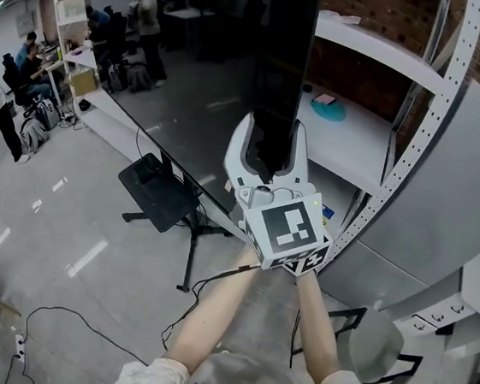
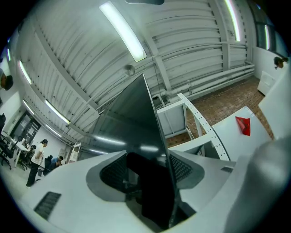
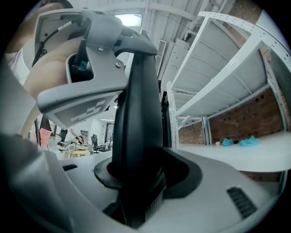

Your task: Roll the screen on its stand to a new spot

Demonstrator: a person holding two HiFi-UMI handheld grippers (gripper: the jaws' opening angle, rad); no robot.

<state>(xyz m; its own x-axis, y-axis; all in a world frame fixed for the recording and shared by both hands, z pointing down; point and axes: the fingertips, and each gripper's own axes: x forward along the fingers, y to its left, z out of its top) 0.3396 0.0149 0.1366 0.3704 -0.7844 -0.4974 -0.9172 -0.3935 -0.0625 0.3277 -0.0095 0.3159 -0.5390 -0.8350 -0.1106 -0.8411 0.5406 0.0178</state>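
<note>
A: Forearms (image 1: pixel 209 312) sit nearest, rising from the bottom of the head view to a marker cube (image 1: pixel 291 231) and white jaws round a black edge. What is the hold?

B: Left gripper (image 2: pixel 150 169): jaws clamped on the thin edge of the screen (image 2: pixel 132 123), a ribbed pad on either side. Right gripper (image 3: pixel 145 175): jaws set wide, pinching a thick, rounded black part of the same screen. It sits below the left one, whose cube shows above it in the right gripper view.

A: Where is the screen?

B: Upright, straight ahead of the person, seen edge-on. Its dark face runs off to the left over the grey floor (image 1: pixel 71 236). White shelving (image 1: pixel 405 102) stands just beside it on the right.

A: Progress?

B: Both grippers have hold, so I judge the push is under way or about to start. Left to do: the roll itself, then letting go. Nothing shows where the new spot is.

A: Anything hidden?

B: In the head view the right gripper is probably tucked under the left. A black base with legs (image 1: pixel 158 190) shows under the panel's lower edge, likely the stand; no wheels made out. The screen's top is cut off. A cable (image 1: pixel 199 287) trails near the legs; cannot tell if it belongs to the screen. People (image 1: pixel 22 67) far left, too small to read.
</note>
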